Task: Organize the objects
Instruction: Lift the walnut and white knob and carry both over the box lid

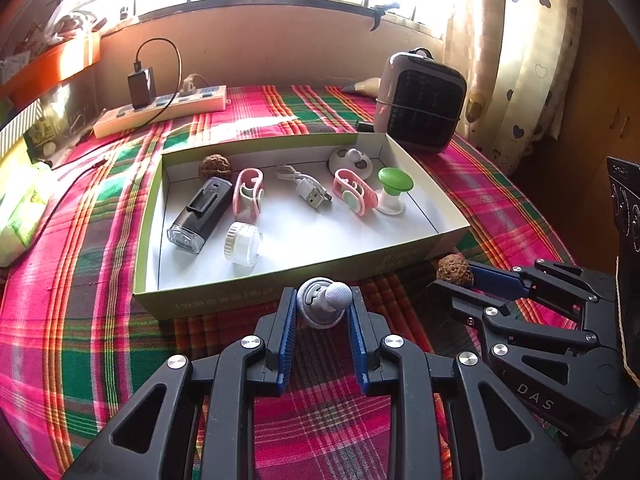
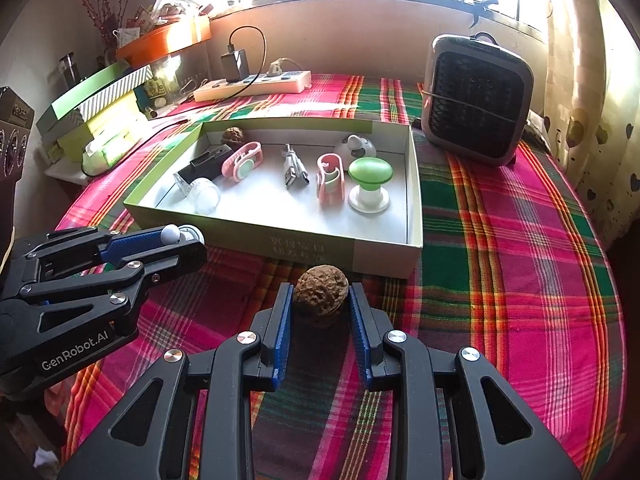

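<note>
- Left wrist view: the left tongs [image 1: 323, 305] are clamped on a small grey knob-shaped gadget [image 1: 321, 304] with a rounded pale tip, held just in front of the near wall of the green-sided cardboard box [image 1: 224, 298].
- The same view shows the right tongs [image 1: 456, 278] from the side, closed on a walnut [image 1: 455, 267] near the box's right front corner; only part of the nut shows past the fingers.
- Right wrist view: that walnut [image 2: 321, 289] is seen whole, wrinkled and brown, pinched between the blue pads [image 2: 280, 332] over the plaid-covered surface [image 2: 520, 260], just in front of the box [image 2: 316, 248].
- Here the left tongs [image 2: 182, 236] appear side-on at the left, and only the pale tip of the gadget [image 2: 172, 233] peeks out.
- Inside the box, both views show a second walnut [image 1: 215, 167] at the far left corner, a black bike light [image 1: 200, 212], a clear jar [image 1: 243, 245], two pink clips [image 1: 248, 192], a white USB cable [image 1: 308, 190], a green-topped knob [image 1: 394, 190] and a white round gadget [image 1: 351, 161].
- The right wrist view alone takes in stacked green boxes [image 2: 100, 108] and an orange tray [image 2: 164, 42] at the left.
- Both show a small fan heater [image 2: 476, 100] and a power strip [image 2: 252, 86] behind the box.
</note>
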Demonstrator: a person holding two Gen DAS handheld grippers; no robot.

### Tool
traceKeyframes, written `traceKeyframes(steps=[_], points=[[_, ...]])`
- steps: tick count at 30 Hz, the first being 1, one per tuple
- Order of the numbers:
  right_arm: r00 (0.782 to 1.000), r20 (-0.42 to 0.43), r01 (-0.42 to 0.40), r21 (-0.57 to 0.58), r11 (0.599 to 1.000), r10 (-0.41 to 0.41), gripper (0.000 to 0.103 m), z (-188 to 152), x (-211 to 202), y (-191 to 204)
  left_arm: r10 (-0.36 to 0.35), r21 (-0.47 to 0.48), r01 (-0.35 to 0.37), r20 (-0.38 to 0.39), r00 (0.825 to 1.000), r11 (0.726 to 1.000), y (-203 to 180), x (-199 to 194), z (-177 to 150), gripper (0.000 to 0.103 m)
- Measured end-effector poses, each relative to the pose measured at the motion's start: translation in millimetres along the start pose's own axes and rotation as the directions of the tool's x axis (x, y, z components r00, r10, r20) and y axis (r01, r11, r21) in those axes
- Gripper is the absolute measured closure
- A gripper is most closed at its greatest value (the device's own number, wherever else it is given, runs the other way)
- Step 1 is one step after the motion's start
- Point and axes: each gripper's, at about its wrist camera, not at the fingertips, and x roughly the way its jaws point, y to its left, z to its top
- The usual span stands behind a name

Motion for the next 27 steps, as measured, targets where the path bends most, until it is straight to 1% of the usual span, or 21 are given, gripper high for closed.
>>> traceKeyframes(steps=[6,11,15,22,27], points=[[1.0,0.028,-0.006,-0.008,1.0,0.006,0.075,8.5,-8.6,0.5,-0.007,0.011,0.007,0.032,0.999,1.0,-0.6,-9.7,10.2,0.08],[0.999,0.045,-0.005,-0.007,1.0,0.005,0.075,19.3,-10.4,-1.9,-0.016,0.014,0.015,0.038,0.999,1.0,2.1,-9.6,21.2,0.08],[0.999,0.049,-0.006,-0.014,1.0,0.006,0.075,27.6,-8.5,-3.1,-0.025,0.013,0.025,0.03,0.999,1.0,4.9,-3.5,30.0,0.08],[0.999,0.043,-0.014,-0.011,1.0,0.015,0.075,44.6,2.1,-8.9,-0.012,0.009,0.012,0.007,1.0,1.0,11.3,14.8,42.1,0.08],[0.999,0.013,-0.03,-0.014,0.999,0.03,0.075,56.3,17.9,-13.2,-0.008,0.003,0.008,-0.005,1.0,1.0,15.9,27.0,50.4,0.08]])
